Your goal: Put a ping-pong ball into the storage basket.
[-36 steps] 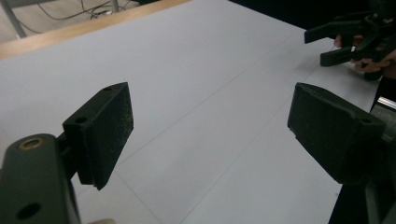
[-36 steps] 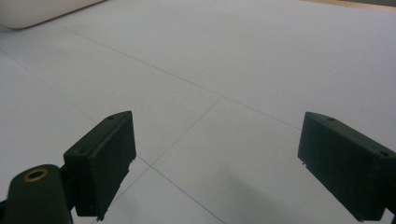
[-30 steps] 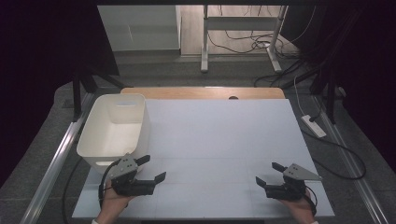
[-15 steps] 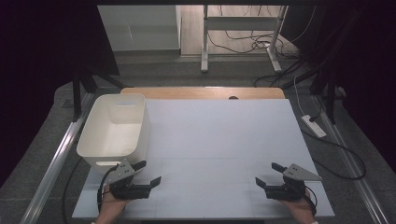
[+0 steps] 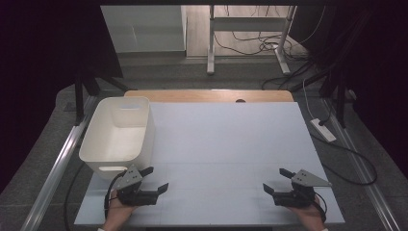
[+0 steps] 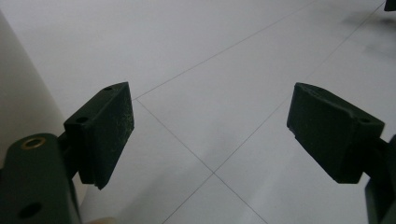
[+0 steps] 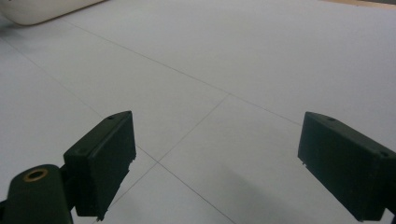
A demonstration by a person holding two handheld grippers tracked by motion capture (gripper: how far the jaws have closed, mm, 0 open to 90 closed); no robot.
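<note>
A white bin [image 5: 118,137] stands on the left part of the pale tabletop [image 5: 226,144], its open mouth up and nothing visible inside it. The left gripper [image 5: 154,180] sits just in front of the bin's near wall, close to the tabletop's front edge, held by the person's left hand [image 5: 118,209]; its jaws are spread wide with nothing between them. In the left gripper view the gripper [image 6: 210,126] looks across bare tabletop crossed by thin seam lines, and the bin's white wall [image 6: 23,102] rises right beside the left jaw. The right gripper [image 5: 275,180] lies well apart from the bin, near the front right corner, held by the right hand [image 5: 308,216]. Its jaws are spread too, holding nothing. In the right gripper view the gripper [image 7: 215,154] faces the tabletop, the bin [image 7: 42,9] far off at the top left
</note>
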